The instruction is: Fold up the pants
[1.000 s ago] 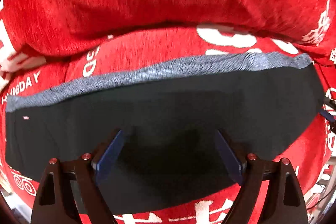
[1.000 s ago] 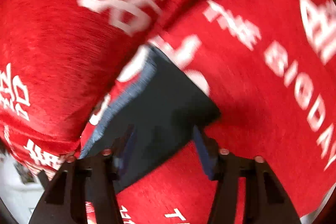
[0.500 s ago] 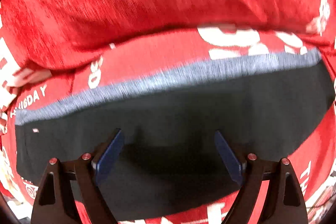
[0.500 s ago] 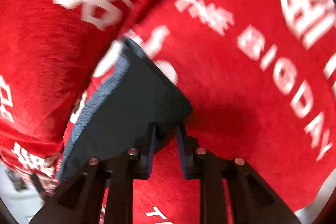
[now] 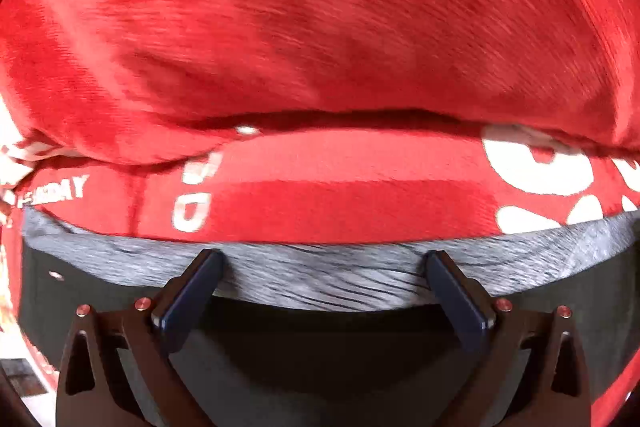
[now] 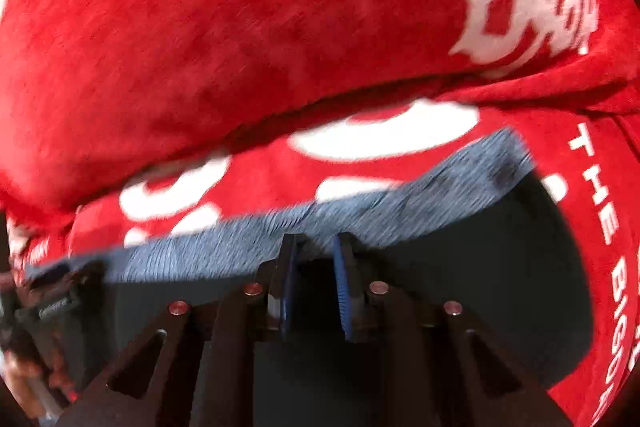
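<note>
Dark pants (image 5: 320,359) with a grey waistband (image 5: 320,279) lie flat on a red blanket (image 5: 320,203). My left gripper (image 5: 320,267) is open, fingers wide apart over the waistband's middle. In the right wrist view the same pants (image 6: 500,267) and waistband (image 6: 400,199) show. My right gripper (image 6: 316,247) has its fingers nearly together at the waistband edge; whether cloth is pinched between them is unclear. The left gripper's body shows at the far left of the right wrist view (image 6: 48,307).
A thick red blanket fold or cushion (image 5: 320,27) with white lettering rises just behind the waistband. It also shows in the right wrist view (image 6: 240,47). A strip of pale floor (image 5: 28,383) shows at the lower left.
Both grippers moved forward over the pants to the waistband. The right gripper's fingers went from wide open to nearly closed and it swung from the pants' corner to face the waistband.
</note>
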### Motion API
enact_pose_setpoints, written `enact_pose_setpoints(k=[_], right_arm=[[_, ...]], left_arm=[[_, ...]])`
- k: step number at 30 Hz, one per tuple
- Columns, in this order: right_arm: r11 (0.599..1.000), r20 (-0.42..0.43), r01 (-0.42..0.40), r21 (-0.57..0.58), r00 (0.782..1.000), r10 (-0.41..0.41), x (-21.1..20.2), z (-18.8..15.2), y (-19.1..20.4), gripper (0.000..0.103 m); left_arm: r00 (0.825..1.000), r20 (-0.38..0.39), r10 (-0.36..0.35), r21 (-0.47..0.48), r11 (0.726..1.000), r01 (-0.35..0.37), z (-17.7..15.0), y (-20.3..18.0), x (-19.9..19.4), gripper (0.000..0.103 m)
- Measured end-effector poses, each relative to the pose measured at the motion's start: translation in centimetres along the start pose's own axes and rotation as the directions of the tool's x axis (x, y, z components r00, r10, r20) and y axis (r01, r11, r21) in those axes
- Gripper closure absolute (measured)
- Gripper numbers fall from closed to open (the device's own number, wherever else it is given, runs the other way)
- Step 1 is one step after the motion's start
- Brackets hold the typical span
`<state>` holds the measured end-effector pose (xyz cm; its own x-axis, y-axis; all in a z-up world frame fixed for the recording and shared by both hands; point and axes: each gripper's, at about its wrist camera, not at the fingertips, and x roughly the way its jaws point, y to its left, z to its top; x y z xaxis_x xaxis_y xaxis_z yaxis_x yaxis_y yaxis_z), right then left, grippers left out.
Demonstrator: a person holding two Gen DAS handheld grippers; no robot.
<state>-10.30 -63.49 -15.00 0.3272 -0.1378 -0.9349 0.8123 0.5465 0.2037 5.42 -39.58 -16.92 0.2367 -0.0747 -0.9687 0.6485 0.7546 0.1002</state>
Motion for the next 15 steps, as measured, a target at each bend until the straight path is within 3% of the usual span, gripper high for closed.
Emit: enact_pose_setpoints(k=[2,5,7,9,12,15], right_arm=[[0.999,-0.012,0.008,0.041,1.0,-0.008,-1.0,0.3,-0.3,0.082],[0.992,-0.035,-0.114,0.047,0.993,0.115,-3.4,-1.5,0.8,0.078],[0.974,-0.078,-0.222,0.054,0.971,0.225,-4.4,-3.8,2.1,0.075],[0.939,-0.126,-0.334,0.082,0.931,0.343,-5.0,-6.7,4.3,0.065],[0.855,-0.219,-0.497,0.151,0.826,0.519,-4.6,-13.1,9.1,0.062],[0.776,-0.282,-0.583,0.241,0.723,0.63,-2.3,-18.0,14.2,0.062]], left_arm=[[1.0,0.018,-0.008,0.0,1.0,0.008,-0.5,1.8,-1.4,0.0],[0.999,0.036,0.02,0.029,0.999,-0.021,-2.5,5.7,-3.7,0.0],[0.998,0.037,0.058,0.031,0.998,-0.059,-4.2,9.3,-4.7,0.0],[0.995,0.028,0.094,0.012,0.995,-0.094,-5.8,13.2,-5.1,0.0],[0.987,0.01,0.159,-0.017,0.987,-0.159,-7.5,19.8,-4.7,0.0],[0.974,-0.015,0.227,-0.047,0.973,-0.228,-9.7,24.9,-3.2,0.0]])
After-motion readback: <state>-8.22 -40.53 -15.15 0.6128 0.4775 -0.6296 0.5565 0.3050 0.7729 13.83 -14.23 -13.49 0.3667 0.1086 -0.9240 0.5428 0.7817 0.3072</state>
